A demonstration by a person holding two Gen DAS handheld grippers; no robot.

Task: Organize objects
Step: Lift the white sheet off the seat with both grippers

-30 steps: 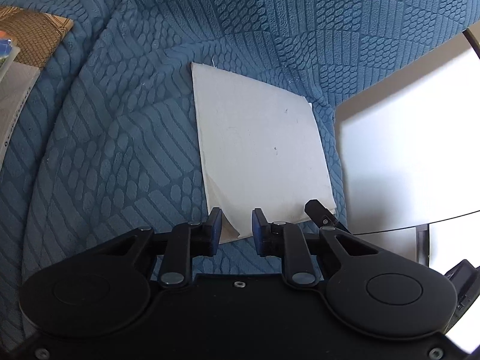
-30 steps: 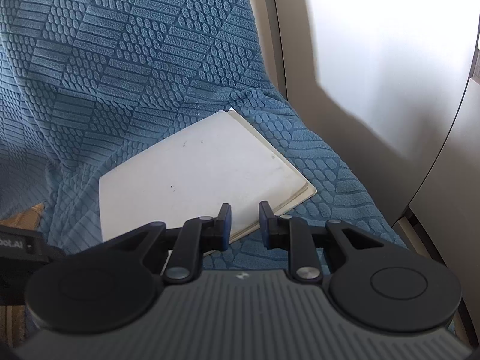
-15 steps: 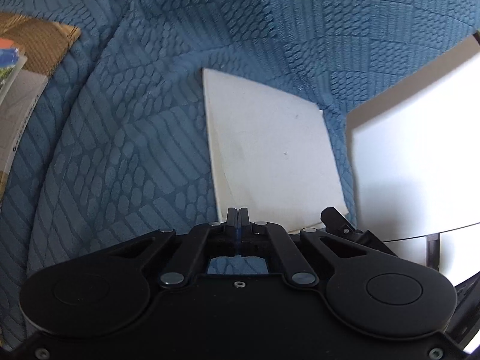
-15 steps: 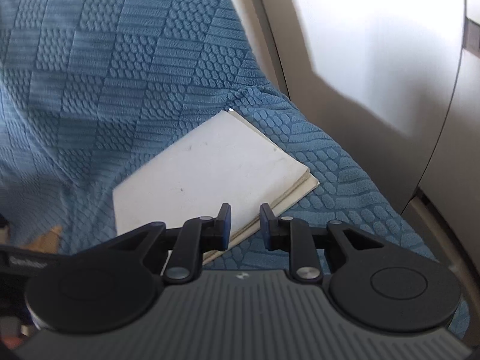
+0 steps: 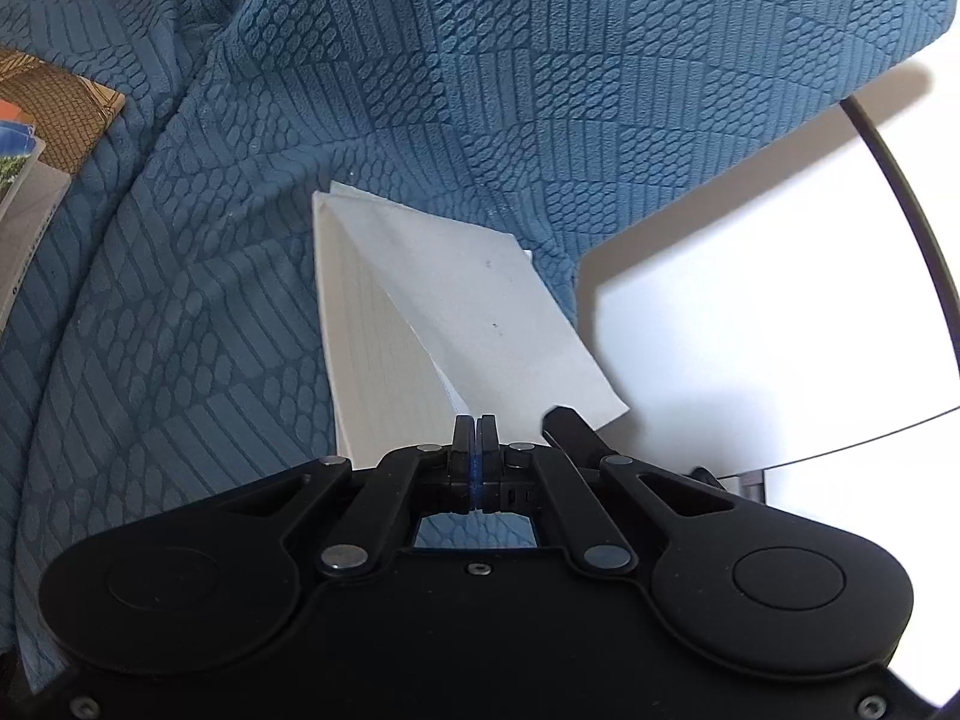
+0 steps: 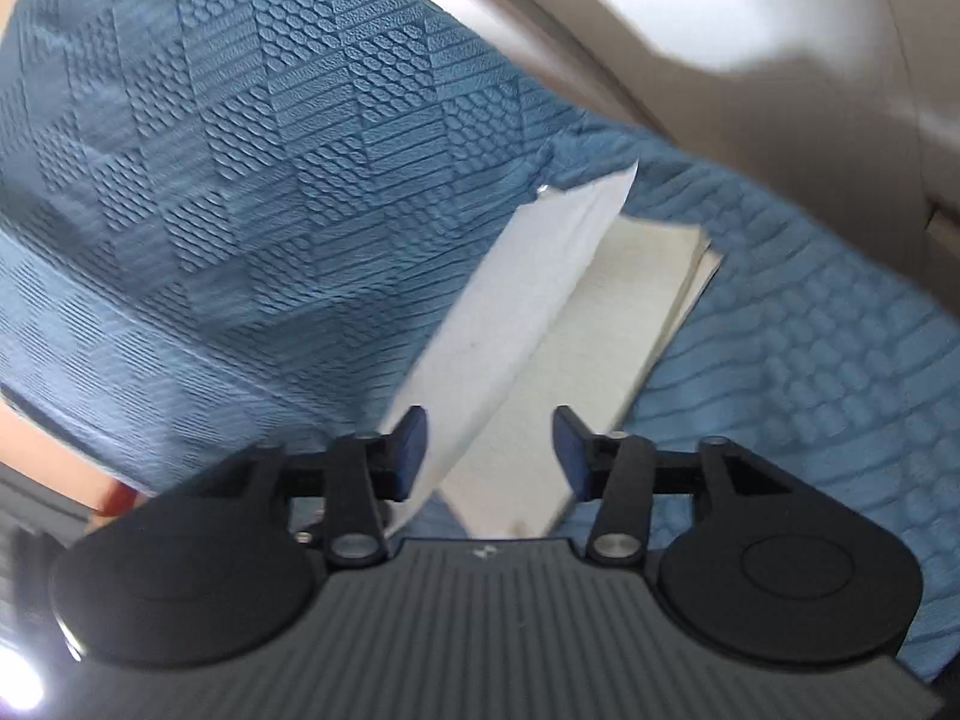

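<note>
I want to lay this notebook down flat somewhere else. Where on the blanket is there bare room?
Bare blue blanket lies between the white notebook and the books stacked at the far left edge. It is crowded at the notebook itself, where the left gripper pinches the lifted cover and the right gripper hangs open.

no text or label is legible; print on the books' (image 5: pixel 24 204) edge is too small.

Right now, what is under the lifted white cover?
Under the cover, pinched by the left claw, lies a lined page. Deeper pages and the blanket beneath stay hidden.
</note>
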